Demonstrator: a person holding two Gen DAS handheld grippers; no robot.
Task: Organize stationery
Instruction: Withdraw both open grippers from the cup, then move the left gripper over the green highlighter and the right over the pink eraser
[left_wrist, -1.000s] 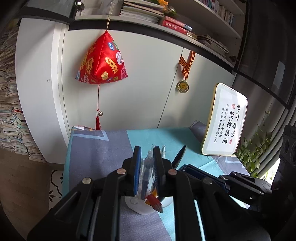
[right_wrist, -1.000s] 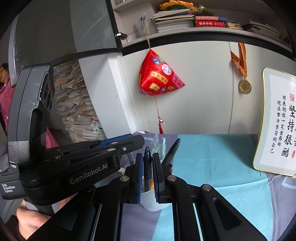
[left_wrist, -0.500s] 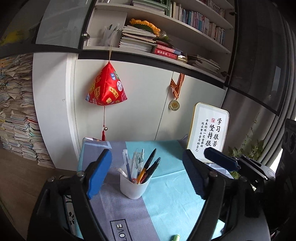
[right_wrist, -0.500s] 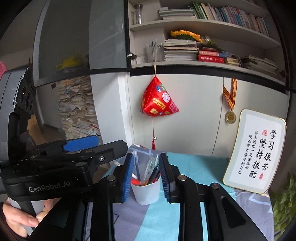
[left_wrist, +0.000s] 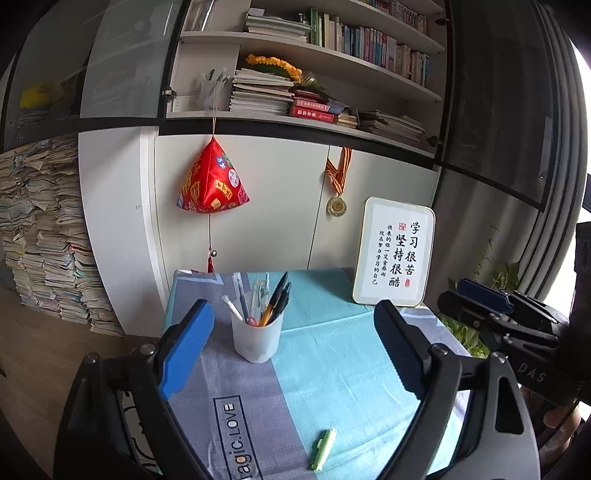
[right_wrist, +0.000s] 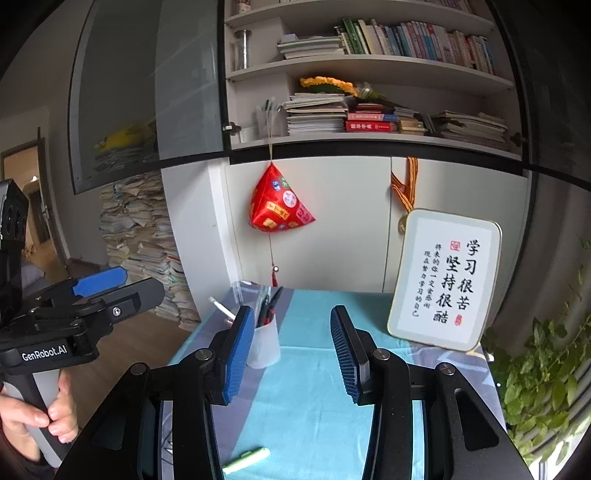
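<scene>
While held above the near end of the bench (left_wrist: 332, 369), left tongs (left_wrist: 295, 343) spread wide with nothing between the blue pads (left_wrist: 186, 347). Right tongs (right_wrist: 291, 354) parted about halfway, likewise gripping nothing. White pen cup (left_wrist: 256, 341) upright on the grey stripe of the cloth, toward the far left of the bench, packed with pens (left_wrist: 275, 301), tips and caps fanning out above the rim. Green highlighter (left_wrist: 323, 448) flat on the teal stripe, close to the near edge, well apart from the cup. From the left wrist: cup in full between the fingers, medal (left_wrist: 337, 206) plain on the cabinet door, right tongs seen side-on at the frame's right. From the right wrist: cup half hidden behind the left-hand finger, medal mostly behind the framed calligraphy sign (right_wrist: 447, 280), plus a bare hand (right_wrist: 40, 417) wrapped round the left gripper's handle and a green plant (right_wrist: 543, 376) beside the bench.
</scene>
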